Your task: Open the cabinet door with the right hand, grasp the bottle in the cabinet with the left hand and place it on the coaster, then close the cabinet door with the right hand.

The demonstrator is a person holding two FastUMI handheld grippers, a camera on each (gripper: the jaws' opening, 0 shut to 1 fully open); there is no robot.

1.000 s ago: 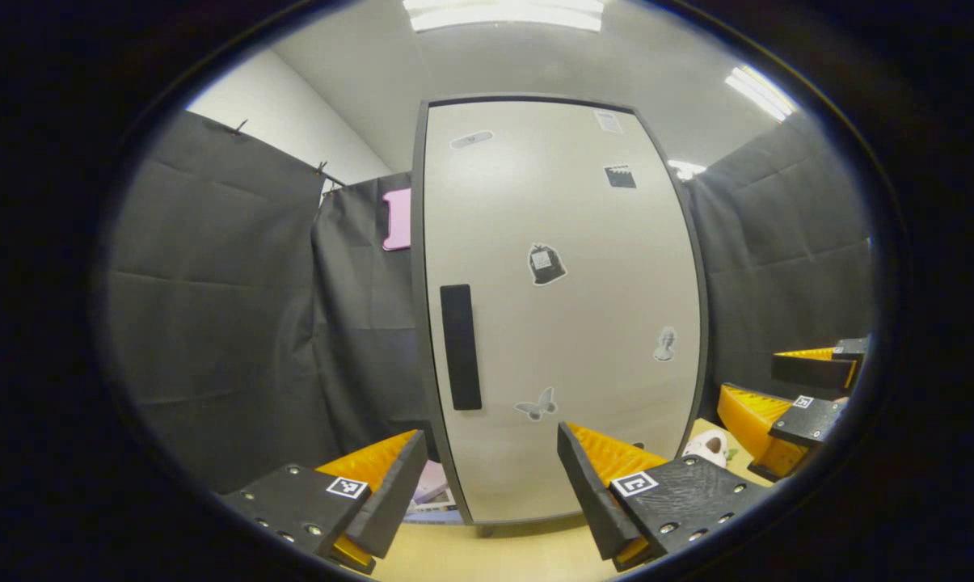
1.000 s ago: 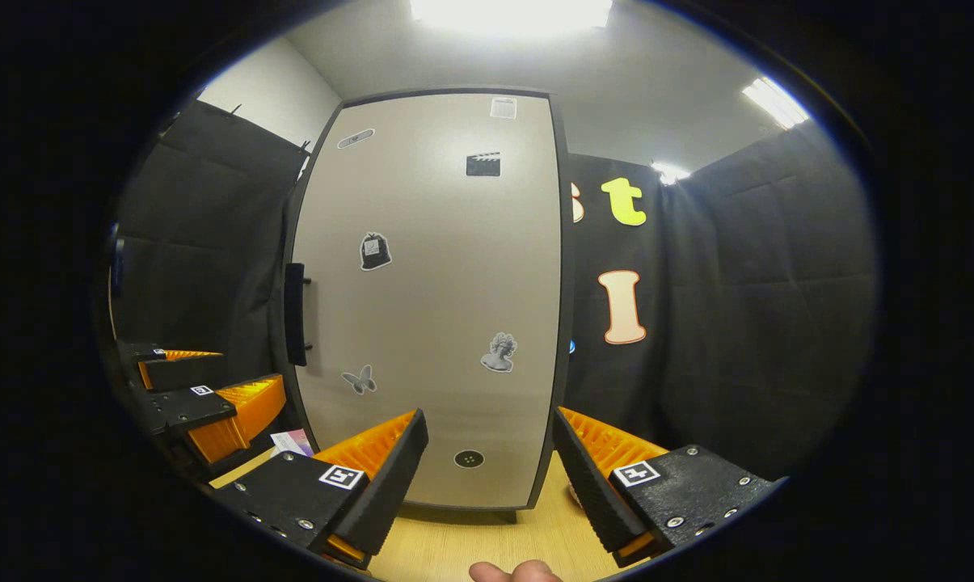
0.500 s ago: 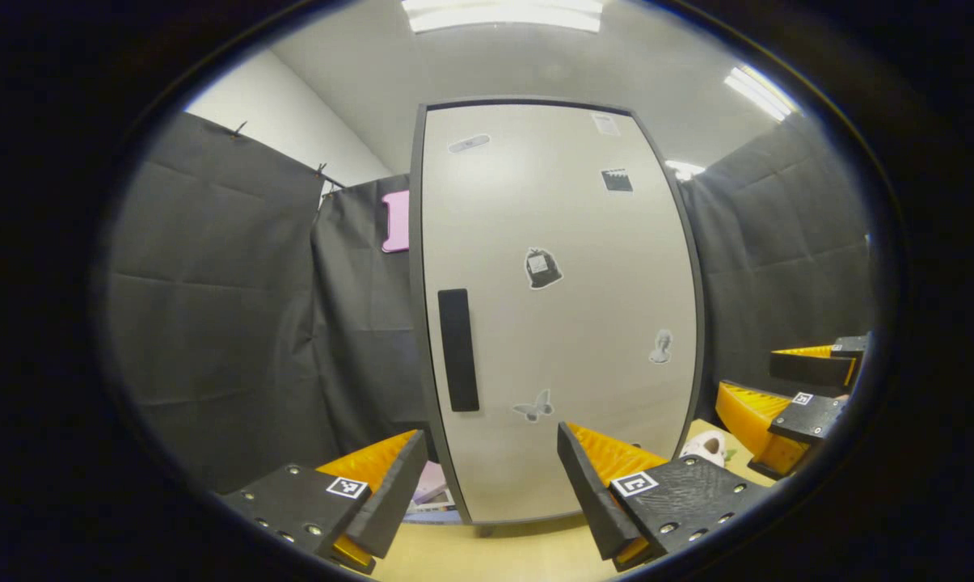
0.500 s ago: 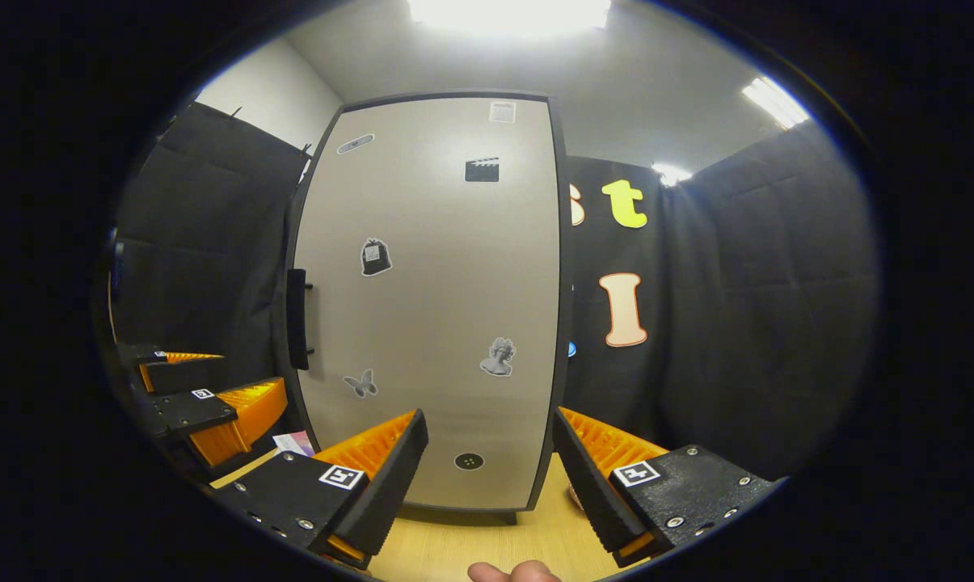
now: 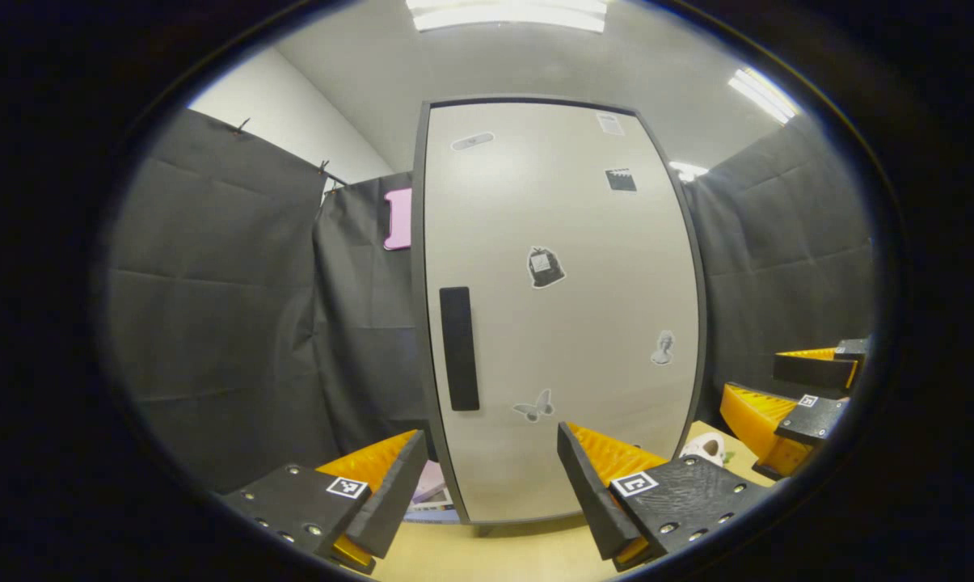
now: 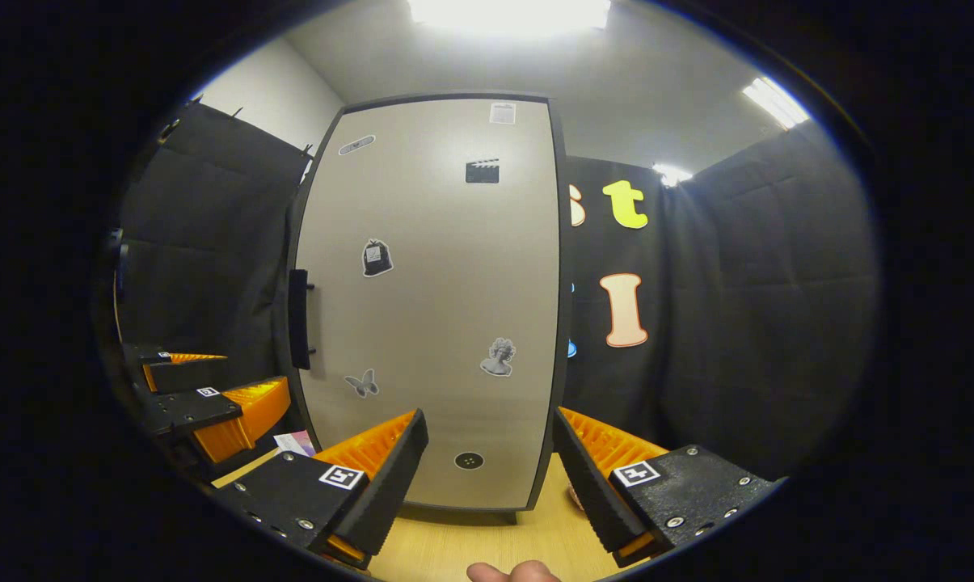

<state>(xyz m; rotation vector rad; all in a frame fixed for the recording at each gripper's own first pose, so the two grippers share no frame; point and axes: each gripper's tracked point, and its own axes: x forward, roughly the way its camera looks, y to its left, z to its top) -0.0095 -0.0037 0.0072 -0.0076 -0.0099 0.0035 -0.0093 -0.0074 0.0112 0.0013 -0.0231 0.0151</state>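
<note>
A tall beige cabinet [image 5: 559, 323] with a dark frame stands shut on the wooden table, several small stickers on its door. Its black bar handle [image 5: 459, 349] runs down the door's left edge, also seen side-on as the handle [image 6: 298, 318] in the right gripper view. My left gripper [image 5: 487, 477] is open and empty, a short way in front of the door's lower part. My right gripper [image 6: 487, 469] is open and empty too, facing the cabinet door [image 6: 438, 307]. Whatever is inside the cabinet is hidden by the door.
A small white object [image 5: 706, 447] lies on the table to the right of the cabinet. Papers [image 5: 432, 493] lie by its left foot. The other gripper [image 5: 802, 388] shows at the far right of the left gripper view. Black cloth walls surround the table [image 6: 487, 541].
Almost nothing has changed. Both views drift very slightly; the cabinet door stays shut and both grippers stay open.
</note>
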